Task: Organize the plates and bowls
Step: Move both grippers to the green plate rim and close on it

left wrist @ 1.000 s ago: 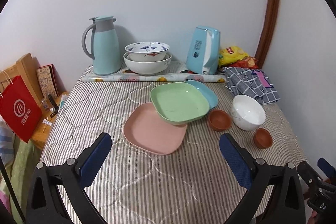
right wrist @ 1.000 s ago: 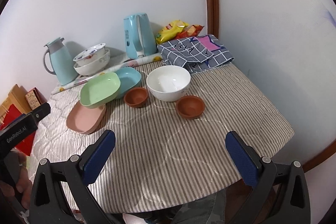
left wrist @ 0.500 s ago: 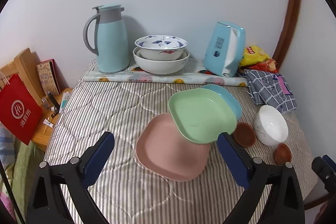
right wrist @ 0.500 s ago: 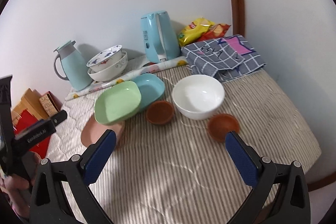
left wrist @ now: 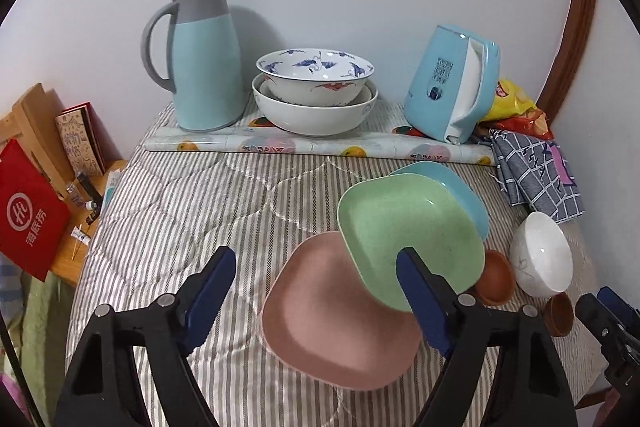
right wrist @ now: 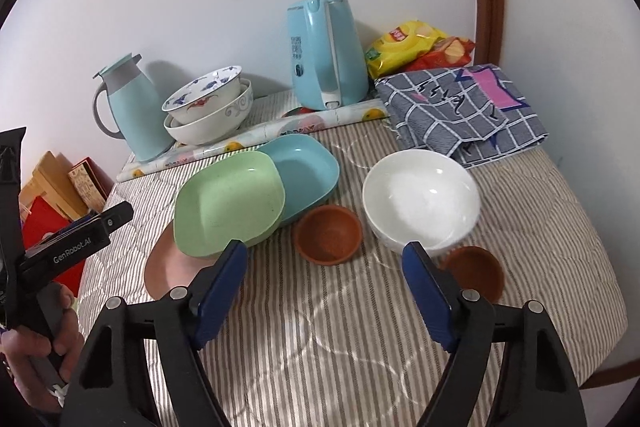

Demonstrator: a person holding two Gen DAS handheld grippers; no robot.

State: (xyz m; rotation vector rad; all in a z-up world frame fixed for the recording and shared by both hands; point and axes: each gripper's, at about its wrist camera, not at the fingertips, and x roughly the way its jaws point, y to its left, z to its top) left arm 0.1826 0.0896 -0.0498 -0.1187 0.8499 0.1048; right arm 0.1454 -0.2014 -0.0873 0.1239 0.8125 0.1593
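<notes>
Left wrist view showed a striped quilted table [left wrist: 172, 211] bearing the dishes. At 12 o'clock from the left gripper [left wrist: 316, 291], against the wall, two large bowls [left wrist: 316, 95] sat nested, flanked by a pale-blue thermos jug [left wrist: 204, 59] at 11 o'clock and an electric kettle [left wrist: 452, 83] at 1 o'clock. The pink plate [left wrist: 320, 315] lay directly between the spread fingers, which stood wide apart and held nothing. The green plate [left wrist: 400, 223] overlapped the pink plate's far right edge, just past the right fingertip [left wrist: 416, 291], and itself overlapped the blue plate [left wrist: 452, 179] at 1 o'clock.

Right wrist view showed the right gripper [right wrist: 324, 279] equally wide and empty above the cloth. The white bowl [right wrist: 420, 199] stood at 1 o'clock, just beyond the right finger. One small brown bowl [right wrist: 328, 233] lay at 12 o'clock between the fingertips' lines; the second brown bowl [right wrist: 476, 271] lay just beside the right finger, partly hidden by it. The stacked plates lay at 11 o'clock.
</notes>
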